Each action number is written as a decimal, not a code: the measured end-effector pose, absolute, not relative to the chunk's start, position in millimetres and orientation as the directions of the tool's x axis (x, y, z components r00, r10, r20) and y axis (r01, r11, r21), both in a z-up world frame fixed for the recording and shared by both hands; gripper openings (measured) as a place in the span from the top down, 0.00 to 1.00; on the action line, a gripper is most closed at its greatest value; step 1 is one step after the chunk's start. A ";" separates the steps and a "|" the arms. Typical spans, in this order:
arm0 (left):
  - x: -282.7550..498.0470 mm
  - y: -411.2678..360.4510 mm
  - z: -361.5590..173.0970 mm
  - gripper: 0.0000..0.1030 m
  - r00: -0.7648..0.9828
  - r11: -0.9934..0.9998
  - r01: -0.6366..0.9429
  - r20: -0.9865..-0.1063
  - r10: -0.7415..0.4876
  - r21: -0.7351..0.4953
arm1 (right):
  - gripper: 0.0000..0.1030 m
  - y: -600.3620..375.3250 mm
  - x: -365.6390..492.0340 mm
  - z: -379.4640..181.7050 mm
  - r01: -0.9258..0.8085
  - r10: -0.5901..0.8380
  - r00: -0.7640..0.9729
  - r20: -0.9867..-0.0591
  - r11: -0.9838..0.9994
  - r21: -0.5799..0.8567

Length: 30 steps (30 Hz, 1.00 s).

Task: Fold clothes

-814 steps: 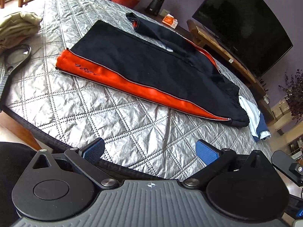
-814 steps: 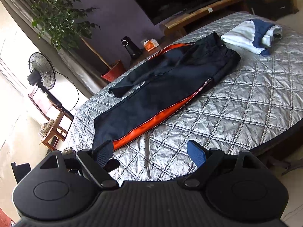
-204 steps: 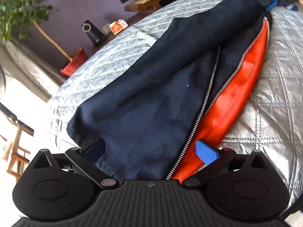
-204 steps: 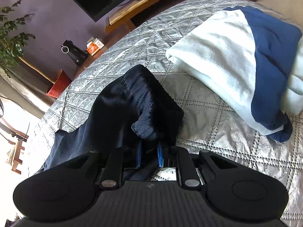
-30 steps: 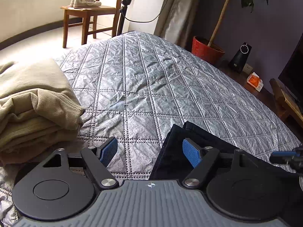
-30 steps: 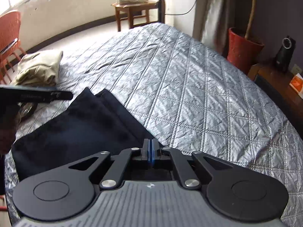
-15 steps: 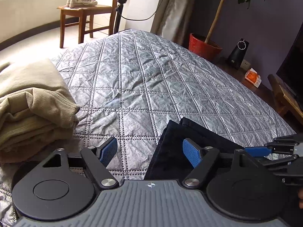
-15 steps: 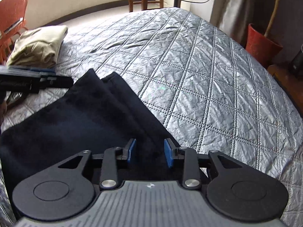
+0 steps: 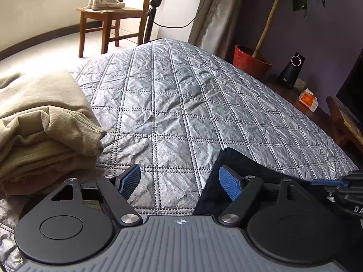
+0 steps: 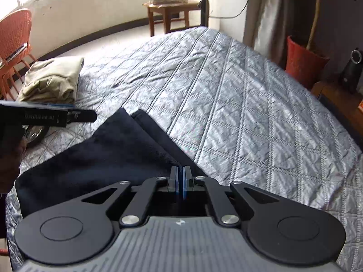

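Note:
A folded navy garment (image 10: 95,158) lies at the near edge of the silver quilted table (image 10: 226,95). My right gripper (image 10: 180,179) hangs over the garment's right edge, its jaws closing until the blue pads meet. No cloth shows between them. The right gripper is also at the far right of the left wrist view (image 9: 335,183). My left gripper (image 9: 180,182) stands open at the garment's (image 9: 229,158) far left corner. Its right pad is over the cloth and its left pad over bare quilt. From the right wrist view the left gripper (image 10: 90,116) is seen side-on.
A folded beige garment (image 9: 45,124) sits on the table just left of the left gripper. Beyond the far edge stand a wooden chair with shoes (image 9: 106,15), a fan stand, a red plant pot (image 9: 249,61) and a black speaker (image 9: 292,70). An orange chair (image 10: 13,36) is at the left.
The right gripper's jaws opened over the garment's edge half a second ago and are now shut again. The left gripper stayed open in the same spot.

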State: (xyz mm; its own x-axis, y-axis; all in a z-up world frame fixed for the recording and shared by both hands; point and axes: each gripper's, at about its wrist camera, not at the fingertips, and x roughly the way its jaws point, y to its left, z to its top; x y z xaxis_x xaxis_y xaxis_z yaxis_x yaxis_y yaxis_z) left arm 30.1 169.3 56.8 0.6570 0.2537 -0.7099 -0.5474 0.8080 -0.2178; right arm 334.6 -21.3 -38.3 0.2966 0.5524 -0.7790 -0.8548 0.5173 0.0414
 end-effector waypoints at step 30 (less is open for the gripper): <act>54.8 96.8 25.8 0.18 0.612 0.952 -0.306 -0.766 0.195 -0.002 | 0.79 -288.7 215.8 -69.1 0.038 0.055 0.614 -0.788 0.994 0.099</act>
